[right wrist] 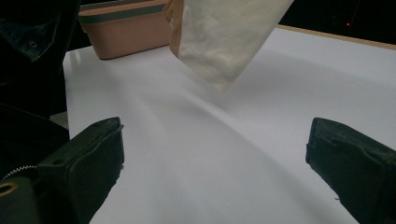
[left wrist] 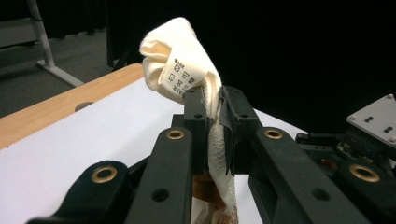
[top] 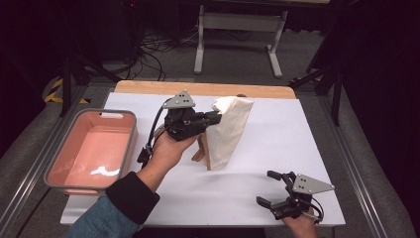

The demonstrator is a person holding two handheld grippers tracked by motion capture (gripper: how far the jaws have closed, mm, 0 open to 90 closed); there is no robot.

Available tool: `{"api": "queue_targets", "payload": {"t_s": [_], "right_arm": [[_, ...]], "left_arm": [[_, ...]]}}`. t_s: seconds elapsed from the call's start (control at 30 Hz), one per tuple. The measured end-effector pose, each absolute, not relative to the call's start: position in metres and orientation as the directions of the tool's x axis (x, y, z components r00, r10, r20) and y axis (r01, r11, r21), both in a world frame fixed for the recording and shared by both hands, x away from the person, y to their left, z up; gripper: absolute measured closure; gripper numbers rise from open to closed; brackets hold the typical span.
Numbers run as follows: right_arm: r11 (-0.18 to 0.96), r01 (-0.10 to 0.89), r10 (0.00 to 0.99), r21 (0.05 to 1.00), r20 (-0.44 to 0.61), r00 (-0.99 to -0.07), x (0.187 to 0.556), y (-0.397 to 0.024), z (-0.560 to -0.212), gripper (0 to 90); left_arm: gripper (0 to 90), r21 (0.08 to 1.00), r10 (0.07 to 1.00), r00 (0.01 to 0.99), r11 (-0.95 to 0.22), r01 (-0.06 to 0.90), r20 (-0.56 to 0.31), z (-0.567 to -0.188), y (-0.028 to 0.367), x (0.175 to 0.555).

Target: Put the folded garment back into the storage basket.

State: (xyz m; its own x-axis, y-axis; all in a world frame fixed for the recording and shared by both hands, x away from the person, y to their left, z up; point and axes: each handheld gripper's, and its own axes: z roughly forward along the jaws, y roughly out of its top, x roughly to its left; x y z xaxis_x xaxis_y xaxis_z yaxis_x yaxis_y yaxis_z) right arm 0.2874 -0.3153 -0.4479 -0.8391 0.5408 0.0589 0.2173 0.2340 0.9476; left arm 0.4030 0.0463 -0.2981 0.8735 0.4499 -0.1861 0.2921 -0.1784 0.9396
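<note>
Cloth (top: 229,130) hangs pinched between my left fingers (left wrist: 215,119) above the worktop (top: 277,144); my right fingers (right wrist: 74,158) sit spread, well apart from it.

Dark room, grey carpet floor (top: 237,59), white table frame (top: 240,22), black cables (top: 148,49) behind.

White surface (top: 277,148) lies bare between the hanging cream cloth (top: 228,129) and right hand-held gripper (top: 274,189), passable. Pink tub (top: 130,144) blocks the left edge; left hand-held gripper (top: 216,118) with cloth occupies the middle.
</note>
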Motion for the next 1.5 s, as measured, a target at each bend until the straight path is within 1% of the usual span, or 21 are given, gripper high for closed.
{"api": "queue_targets", "payload": {"t_s": [0.3, 0.87, 1.5], "right_arm": [[0.235, 0.217, 0.539, 0.947, 0.058, -0.840, 0.288, -0.315, -0.448, 4.8], [0.236, 0.219, 0.543, 0.947, 0.058, -0.837, 0.288, -0.315, -0.448, 4.8], [0.232, 0.229, 0.545, 0.945, 0.069, -0.836, 0.288, -0.314, -0.449, 4.8]], "left_arm": [[82.1, 0.947, 0.476, 0.865, -0.178, 0.269, -0.157, -0.289, 0.065, 0.395], [82.1, 0.957, 0.547, 0.827, -0.146, 0.250, -0.132, -0.274, 0.124, 0.379], [82.0, 0.966, 0.609, 0.783, -0.106, 0.237, -0.125, -0.269, 0.179, 0.360]]}}
